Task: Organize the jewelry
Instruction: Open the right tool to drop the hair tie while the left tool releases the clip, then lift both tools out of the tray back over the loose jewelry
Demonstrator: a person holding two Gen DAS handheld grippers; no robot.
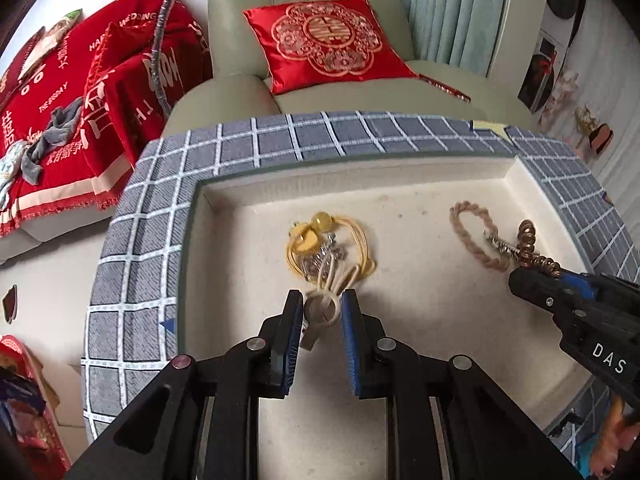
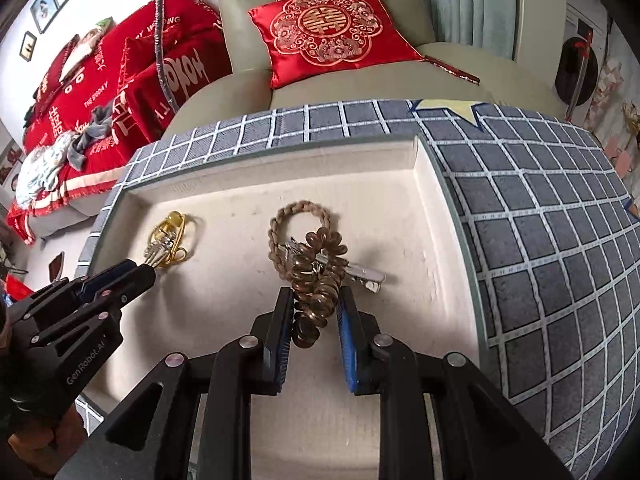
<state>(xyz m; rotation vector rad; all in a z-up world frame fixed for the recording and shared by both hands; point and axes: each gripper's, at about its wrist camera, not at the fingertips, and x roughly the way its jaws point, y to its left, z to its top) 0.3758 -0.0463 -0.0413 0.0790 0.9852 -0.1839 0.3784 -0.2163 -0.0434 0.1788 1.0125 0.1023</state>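
Note:
A cream tray (image 1: 400, 320) is sunk into a grey checked cushion (image 1: 132, 264). My left gripper (image 1: 322, 300) is shut on a cream loop hair tie (image 1: 329, 312), low over the tray. Just beyond lie a yellow beaded hair tie (image 1: 320, 236) and silver clips (image 1: 324, 258). My right gripper (image 2: 314, 296) is shut on a brown spiral hair tie (image 2: 316, 300). The spiral reaches over a beige braided hair tie (image 2: 296, 212) and a silver hair clip (image 2: 360, 274). Each gripper shows in the other's view: right (image 1: 516, 276), left (image 2: 150, 270).
Behind the cushion stands a green armchair (image 1: 240, 92) with a red embroidered pillow (image 1: 328, 44). A red blanket (image 1: 60, 92) covers the sofa to the left. The tray's raised walls (image 2: 424, 168) bound the jewelry on all sides.

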